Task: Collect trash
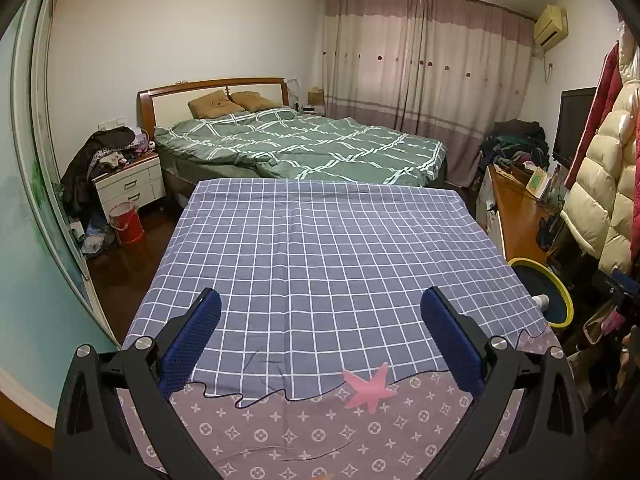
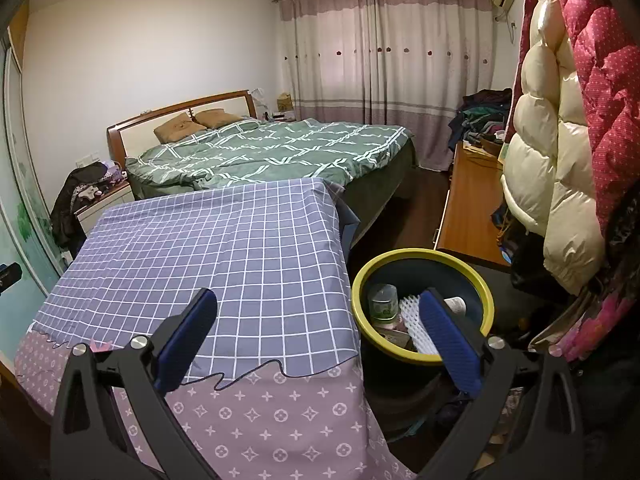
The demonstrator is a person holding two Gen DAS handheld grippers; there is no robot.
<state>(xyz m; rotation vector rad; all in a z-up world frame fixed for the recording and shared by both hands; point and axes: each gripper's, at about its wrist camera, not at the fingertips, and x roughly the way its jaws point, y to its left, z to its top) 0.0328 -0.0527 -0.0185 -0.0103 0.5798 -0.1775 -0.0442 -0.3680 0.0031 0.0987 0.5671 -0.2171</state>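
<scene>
1. Yellow-rimmed and dark inside, the trash bin (image 2: 424,308) stands on the floor just beside the right edge of the counter (image 2: 224,256); in it we see a clear bottle (image 2: 383,303), a white foam net sleeve (image 2: 412,320) and a small white bottle (image 2: 456,305).
2. In the left wrist view we see only part of the same trash bin (image 1: 554,296) at the counter's right edge, with the white bottle (image 1: 541,301) showing.
3. Our right hand-held gripper (image 2: 318,336) is released, its blue-padded fingers spread wide and holding nothing; the left finger hangs over the counter, the right finger over the bin's near rim.
4. Our left hand-held gripper (image 1: 320,338) is likewise released and empty, above the near part of the counter (image 1: 320,240).
5. The counter wears a blue checked cloth with a mauve patterned border and a pink star (image 1: 370,388) near us.
6. Beyond the counter lies a bed (image 1: 304,144) with a green quilt, curtains (image 1: 424,60) behind it.
7. To the far left we see a white nightstand (image 1: 130,186) and a red bucket (image 1: 126,222); to the right hang puffy coats (image 2: 556,140).
</scene>
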